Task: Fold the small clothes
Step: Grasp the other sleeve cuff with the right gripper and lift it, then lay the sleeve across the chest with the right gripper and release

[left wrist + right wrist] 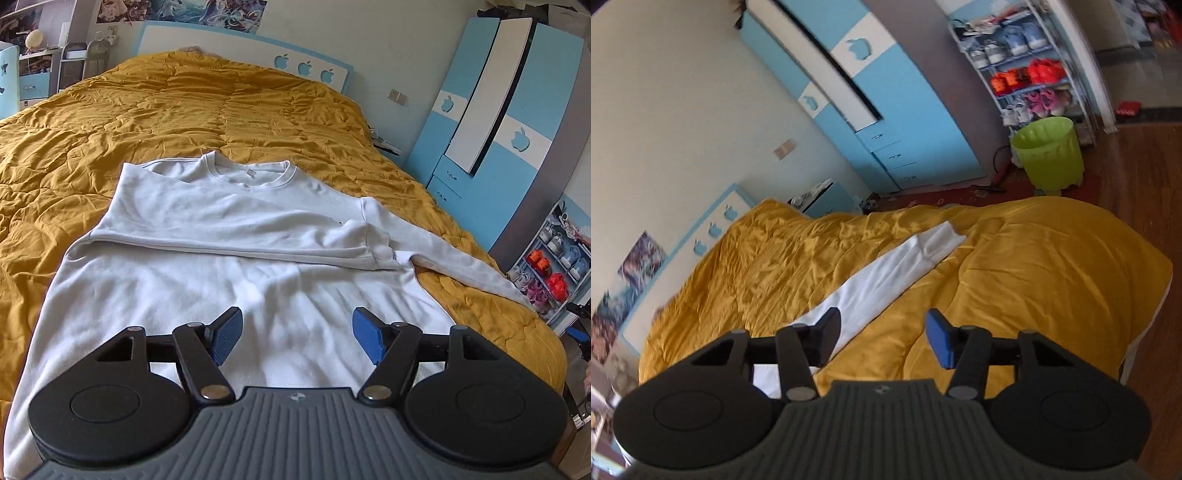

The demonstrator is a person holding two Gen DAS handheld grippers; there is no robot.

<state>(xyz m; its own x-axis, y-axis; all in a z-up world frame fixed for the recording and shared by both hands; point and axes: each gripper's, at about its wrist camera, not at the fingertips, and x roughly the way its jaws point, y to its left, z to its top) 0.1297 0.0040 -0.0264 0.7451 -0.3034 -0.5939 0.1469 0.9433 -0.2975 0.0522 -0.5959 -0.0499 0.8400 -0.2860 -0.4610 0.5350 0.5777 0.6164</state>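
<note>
One soft white sweatshirt (207, 280) on quilted bedspread (184, 107).

White sweatshirt (229, 229), mustard quilted bedspread (221, 103), blue-and-white wardrobe (517, 110), lime-green bin (1049, 151)

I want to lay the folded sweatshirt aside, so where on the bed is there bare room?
Bare quilt lies between the white sweatshirt's collar and the headboard, and left of it. The bed corner past the outstretched sleeve is bare too. The right side is crowded by that sleeve.
</note>
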